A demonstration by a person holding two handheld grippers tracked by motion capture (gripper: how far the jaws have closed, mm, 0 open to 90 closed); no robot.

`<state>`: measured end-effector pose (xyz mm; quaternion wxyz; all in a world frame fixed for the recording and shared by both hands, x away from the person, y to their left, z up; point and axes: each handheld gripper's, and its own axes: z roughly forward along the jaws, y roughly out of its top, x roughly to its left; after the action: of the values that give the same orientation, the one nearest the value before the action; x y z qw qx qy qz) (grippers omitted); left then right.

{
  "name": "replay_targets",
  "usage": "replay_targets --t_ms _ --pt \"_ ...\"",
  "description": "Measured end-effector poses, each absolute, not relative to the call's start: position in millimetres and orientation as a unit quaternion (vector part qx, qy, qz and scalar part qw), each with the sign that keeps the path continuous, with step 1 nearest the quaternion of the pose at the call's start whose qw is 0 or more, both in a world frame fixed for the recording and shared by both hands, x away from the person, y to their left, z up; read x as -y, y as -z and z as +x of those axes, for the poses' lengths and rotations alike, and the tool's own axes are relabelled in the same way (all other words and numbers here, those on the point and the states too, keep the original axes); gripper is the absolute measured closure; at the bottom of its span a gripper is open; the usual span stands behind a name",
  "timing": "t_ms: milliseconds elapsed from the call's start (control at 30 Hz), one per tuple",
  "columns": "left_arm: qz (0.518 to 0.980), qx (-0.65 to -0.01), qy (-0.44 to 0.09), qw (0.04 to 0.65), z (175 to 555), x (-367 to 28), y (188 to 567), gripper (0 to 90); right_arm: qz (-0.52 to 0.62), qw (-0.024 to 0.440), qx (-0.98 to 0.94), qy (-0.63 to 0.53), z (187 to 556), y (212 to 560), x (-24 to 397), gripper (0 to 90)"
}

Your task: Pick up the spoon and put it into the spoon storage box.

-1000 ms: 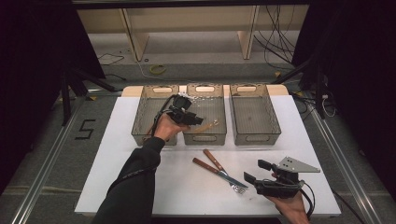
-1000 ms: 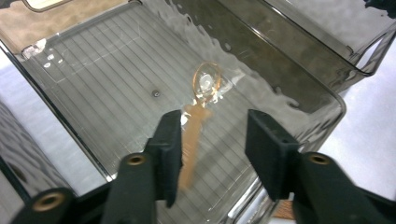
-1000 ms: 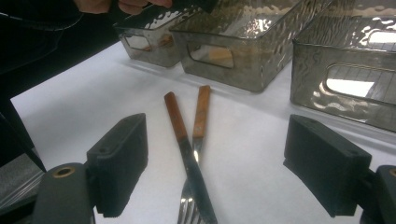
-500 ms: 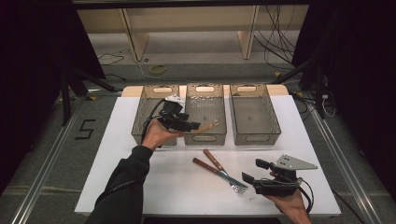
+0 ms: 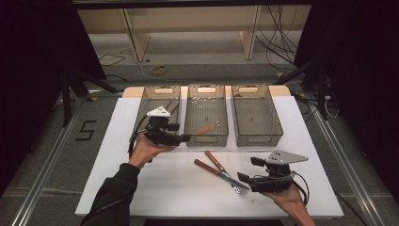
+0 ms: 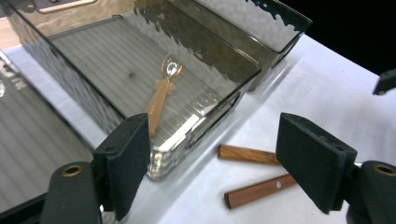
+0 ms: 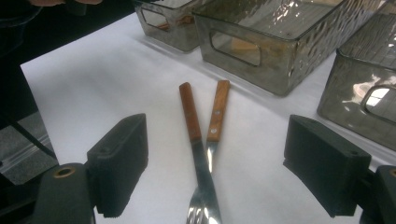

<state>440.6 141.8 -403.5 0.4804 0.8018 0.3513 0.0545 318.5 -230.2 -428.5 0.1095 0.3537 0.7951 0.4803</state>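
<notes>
A small wooden-handled spoon lies loose on the floor of the middle grey bin. My left gripper hovers at the near edge of the left bin, pointing right. Its jaws have just been opening and stand wide with nothing between them. A knife and a fork, both wooden-handled, lie side by side on the white table, their metal ends overlapping. My right gripper stands open just right of their metal ends, touching neither.
A third grey bin stands at the right of the row. The white tabletop has free room at its near left. Cables and a wooden shelf frame lie on the floor beyond the table.
My left hand has drawn back from over the bins toward the near left, and its jaws have opened wider. The right gripper has stayed put.
</notes>
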Motion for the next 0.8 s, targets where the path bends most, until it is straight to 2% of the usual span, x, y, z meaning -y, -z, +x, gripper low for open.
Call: replay_targets --t_ms 800 --pt "0.784 -0.340 -0.064 0.516 393.1 -163.8 424.0 22.6 0.316 0.084 -0.851 -0.411 353.8 420.0 192.7 24.4"
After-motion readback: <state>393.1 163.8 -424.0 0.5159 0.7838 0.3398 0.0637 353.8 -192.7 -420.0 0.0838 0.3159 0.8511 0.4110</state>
